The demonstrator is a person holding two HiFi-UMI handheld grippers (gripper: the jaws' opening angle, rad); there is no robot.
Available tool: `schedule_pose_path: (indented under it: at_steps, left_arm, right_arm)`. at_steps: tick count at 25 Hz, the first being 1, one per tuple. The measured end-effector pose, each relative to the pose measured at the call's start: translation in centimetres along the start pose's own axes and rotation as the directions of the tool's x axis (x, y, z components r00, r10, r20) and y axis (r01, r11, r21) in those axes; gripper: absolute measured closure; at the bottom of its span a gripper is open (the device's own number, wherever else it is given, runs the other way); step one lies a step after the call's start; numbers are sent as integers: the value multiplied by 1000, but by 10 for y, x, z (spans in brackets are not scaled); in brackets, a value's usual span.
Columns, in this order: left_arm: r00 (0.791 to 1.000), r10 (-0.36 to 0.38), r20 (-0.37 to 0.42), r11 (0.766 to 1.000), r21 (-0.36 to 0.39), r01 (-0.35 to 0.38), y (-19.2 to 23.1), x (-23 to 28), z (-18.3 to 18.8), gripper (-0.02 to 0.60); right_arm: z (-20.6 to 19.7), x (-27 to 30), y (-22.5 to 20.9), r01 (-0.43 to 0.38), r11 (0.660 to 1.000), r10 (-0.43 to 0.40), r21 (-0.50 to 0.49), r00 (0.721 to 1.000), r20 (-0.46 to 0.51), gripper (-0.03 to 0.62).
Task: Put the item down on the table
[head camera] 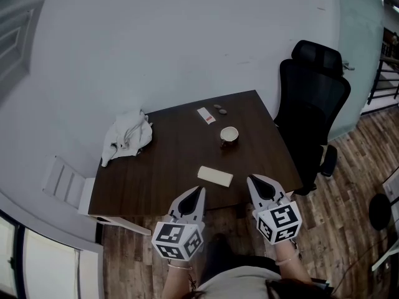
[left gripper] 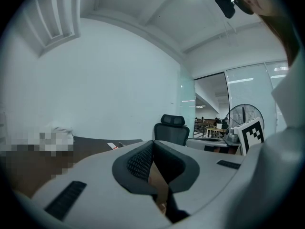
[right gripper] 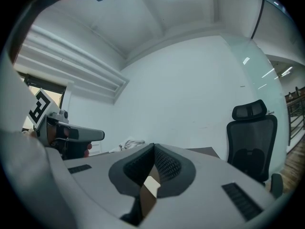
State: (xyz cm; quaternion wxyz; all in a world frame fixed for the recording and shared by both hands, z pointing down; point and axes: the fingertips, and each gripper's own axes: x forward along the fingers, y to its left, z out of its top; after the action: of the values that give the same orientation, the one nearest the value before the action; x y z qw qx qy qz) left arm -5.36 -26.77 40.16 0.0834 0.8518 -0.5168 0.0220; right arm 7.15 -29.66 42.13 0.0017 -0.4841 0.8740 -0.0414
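A flat beige rectangular item lies on the dark wooden table, near its front edge and free of both grippers. My left gripper hovers at the front edge just left of the item, its jaws shut with nothing between them. My right gripper is to the item's right, also shut and empty. In the left gripper view the black pads meet at the tip. The right gripper view shows the same for its pads, with a pale corner of the item showing below them.
A white cup stands mid-table, with a small card and two small dark things behind it. A crumpled white cloth lies at the table's left. A black office chair stands to the right, a white slatted chair to the left.
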Motion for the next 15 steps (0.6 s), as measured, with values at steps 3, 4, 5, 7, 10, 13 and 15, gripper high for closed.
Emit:
schedule_pose_path:
  at_steps: [3,4,5,7,10,13,15]
  left_arm:
    - [1000,-3,1,1000,3,3,-4,3,0,563]
    - [1000,-2,-1,1000,2,2,-5,4,0,563]
    - [1000,-2,-3,1000,1,2,-5,4,0,564]
    - [1000,-1,-6,1000,-2,1,-6,6,0,564]
    - [1000,-3,-10,1000,3,3,-9,9,0,565]
    - [1000,2,-19,1000,6,-2,-12,13,-3,563]
    - [1000,8,-26,1000,9,-8,-14,14,-6,563]
  right_arm:
    - [3,-2,-2,-1,1000,1,1,1000,10,586]
    - [4,-2,-3,-2,1000,2,-2,1000,11,586]
    - [5,-2,-3,-2,1000,2,-5,1000,11,586]
    - [6,-3,-4,-1,1000,1,-7,1000,10,586]
    - [7,-4,-9,4,1000,-4,-11,1000,12,586]
    - [6,-5,-13,11,1000,-11,-12,1000,12,586]
    - [5,-5,-15,13,1000,-13,-14,1000,12,586]
